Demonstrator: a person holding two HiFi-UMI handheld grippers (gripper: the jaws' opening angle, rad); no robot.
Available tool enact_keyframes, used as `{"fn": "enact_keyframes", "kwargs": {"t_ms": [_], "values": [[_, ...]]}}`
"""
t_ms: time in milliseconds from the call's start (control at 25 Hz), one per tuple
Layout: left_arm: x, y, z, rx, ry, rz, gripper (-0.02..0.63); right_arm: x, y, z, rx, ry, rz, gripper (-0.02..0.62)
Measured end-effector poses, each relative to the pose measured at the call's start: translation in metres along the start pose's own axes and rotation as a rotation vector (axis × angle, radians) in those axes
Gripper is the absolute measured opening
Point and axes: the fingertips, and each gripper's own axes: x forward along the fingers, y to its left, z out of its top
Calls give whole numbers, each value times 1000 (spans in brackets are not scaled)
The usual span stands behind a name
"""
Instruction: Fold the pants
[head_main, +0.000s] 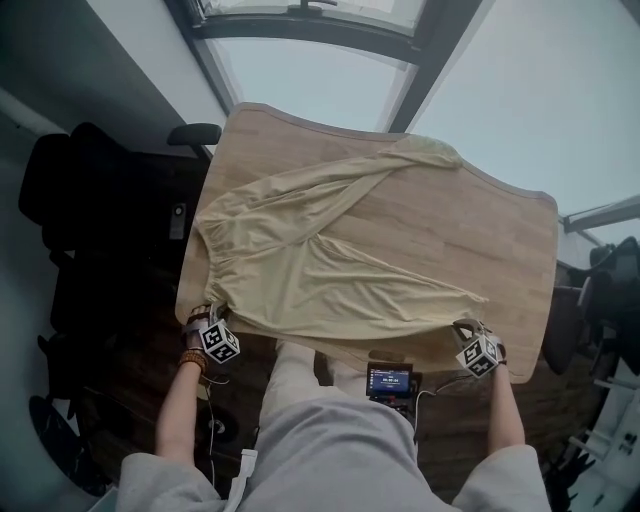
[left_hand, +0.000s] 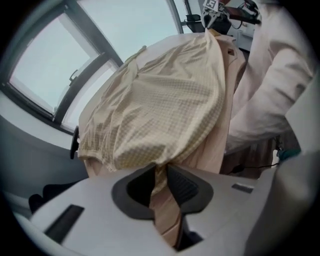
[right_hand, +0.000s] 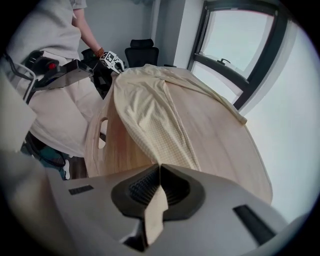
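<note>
Pale yellow pants (head_main: 300, 260) lie spread on the wooden table (head_main: 480, 240), waistband to the left, one leg running to the far right corner. My left gripper (head_main: 205, 315) is at the near left corner, shut on the gathered waistband; in the left gripper view the cloth (left_hand: 165, 100) narrows into a strip that fills the gap between the jaws (left_hand: 160, 182). My right gripper (head_main: 462, 326) is at the near right, shut on the end of the near leg. The right gripper view shows a cloth tail pinched in the jaws (right_hand: 159, 182) and the pants (right_hand: 150, 100) stretching away.
Black office chairs (head_main: 90, 190) stand left of the table and another chair (head_main: 605, 270) to the right. A small device with a lit screen (head_main: 390, 380) sits below the table's near edge. The person's legs are right against that edge. Windows lie beyond the far side.
</note>
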Motion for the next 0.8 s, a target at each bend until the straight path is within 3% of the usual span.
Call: {"fn": "enact_keyframes", "kwargs": {"t_ms": [80, 240, 400, 560, 800], "values": [[3, -2, 1, 0, -18, -44, 37, 1, -11, 9, 17, 7, -20, 12], [-19, 0, -6, -28, -61, -115, 17, -5, -26, 27, 28, 14, -47, 12], [-74, 12, -7, -66, -137, -164, 12, -28, -48, 43, 52, -17, -64, 12], [-109, 61, 8, -145, -216, -156, 12, -50, -98, 74, 45, -57, -131, 12], [-83, 165, 36, -237, -221, -204, 12, -42, -207, 128, -3, -9, -192, 12]]}}
